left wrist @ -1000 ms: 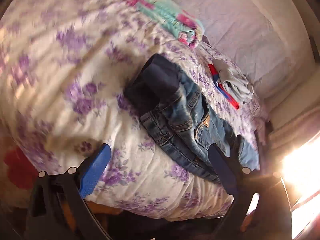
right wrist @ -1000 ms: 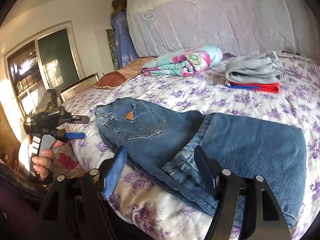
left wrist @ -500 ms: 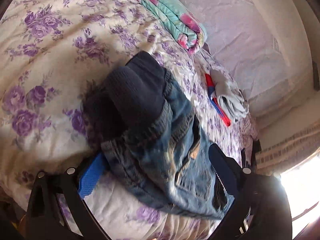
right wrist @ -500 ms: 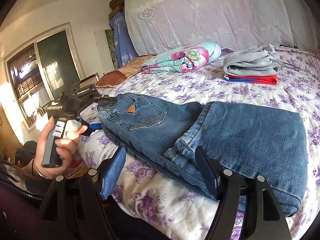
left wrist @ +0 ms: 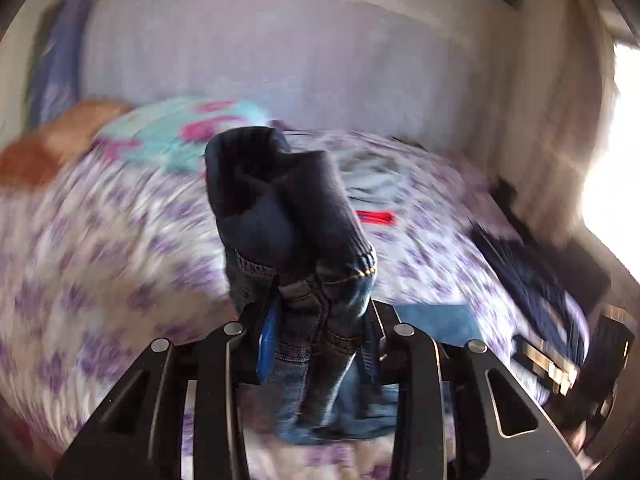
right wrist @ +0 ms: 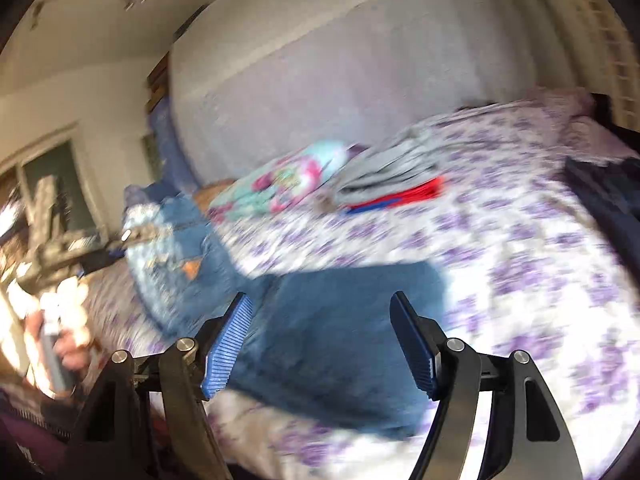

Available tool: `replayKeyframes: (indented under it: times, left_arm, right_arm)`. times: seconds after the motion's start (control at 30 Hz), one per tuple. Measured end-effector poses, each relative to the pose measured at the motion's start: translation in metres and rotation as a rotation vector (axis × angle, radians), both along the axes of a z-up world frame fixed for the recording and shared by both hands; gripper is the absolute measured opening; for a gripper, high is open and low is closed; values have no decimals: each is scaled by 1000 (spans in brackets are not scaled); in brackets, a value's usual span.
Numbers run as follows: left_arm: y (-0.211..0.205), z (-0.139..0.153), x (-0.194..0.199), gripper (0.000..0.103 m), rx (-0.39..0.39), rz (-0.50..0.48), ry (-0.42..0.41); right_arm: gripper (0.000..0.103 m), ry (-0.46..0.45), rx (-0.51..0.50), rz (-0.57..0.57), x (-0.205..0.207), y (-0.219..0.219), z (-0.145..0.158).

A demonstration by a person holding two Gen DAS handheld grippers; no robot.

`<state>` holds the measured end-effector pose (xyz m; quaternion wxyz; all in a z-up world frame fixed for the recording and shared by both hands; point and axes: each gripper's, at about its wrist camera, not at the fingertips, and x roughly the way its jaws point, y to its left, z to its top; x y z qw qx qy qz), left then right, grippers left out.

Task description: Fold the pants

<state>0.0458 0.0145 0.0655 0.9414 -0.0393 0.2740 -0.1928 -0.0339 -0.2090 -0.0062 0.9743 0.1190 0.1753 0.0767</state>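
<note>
Jeans (left wrist: pixel 316 280) pinched at the waistband in the left gripper (left wrist: pixel 320 336), dark ribbed band pointing up and away, legs trailing down onto the floral bedspread (left wrist: pixel 100 264). Right gripper (right wrist: pixel 320 344) spread wide, hovering over the folded leg end. Folded grey clothes (right wrist: pixel 392 168) beyond the jeans.

Matt denim pants (left wrist: pixel 308 280) with ribbed knit waistband; floral cloth bedspread (right wrist: pixel 520 264).
</note>
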Motion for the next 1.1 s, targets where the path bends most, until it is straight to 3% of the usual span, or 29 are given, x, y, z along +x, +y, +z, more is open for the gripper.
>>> replayKeyframes:
  times: [0.13,0.17,0.27,0.33,0.4,0.57,0.63,0.73,0.83,0.9,0.97,1.0,1.1]
  left_arm:
    - [-114,-10,-25,34,237,-219,-44]
    - [-152,-29,-32,36,326,-288,-41]
    - [-213,-92,-39,42,499,-424,6]
    - [-224,-111,-53,48,556,-419,-58]
    - [-220,-103,-69,68,518,-481,-92]
    - [-191,-53,-99,71,411,-549,-179]
    - [-172,-25,-104,74,352,-526,-208]
    - [-135,-2,-78,84,249,-447,-144]
    - [-88,-14,-37,84,167,-302,-16]
    - [-72,-36,-13,83,133,-261,72]
    - [-67,-61,5,78,125,-242,152]
    - [-70,-67,4,78,126,-252,174]
    - [-80,-71,-4,84,147,-281,130]
  right_arm:
    - [72,-24,60,-181,-24,-62,10]
    - [72,-16,70,-210,-28,-72,8]
    - [72,35,124,-272,-38,-100,-5]
    - [72,74,180,-258,-42,-110,-14]
    - [76,88,197,-216,-43,-110,-17]
    - [83,80,245,-78,-26,-97,-4]
    - [84,105,280,2,-13,-88,-1]
    - [84,186,261,71,12,-65,-4]
    - [83,281,212,66,35,-47,-21]
    - [29,347,271,158,54,-39,-44]
    - [25,308,268,161,50,-36,-42]
    - [24,250,216,167,40,-28,-28]
    - [24,193,82,160,17,-13,0]
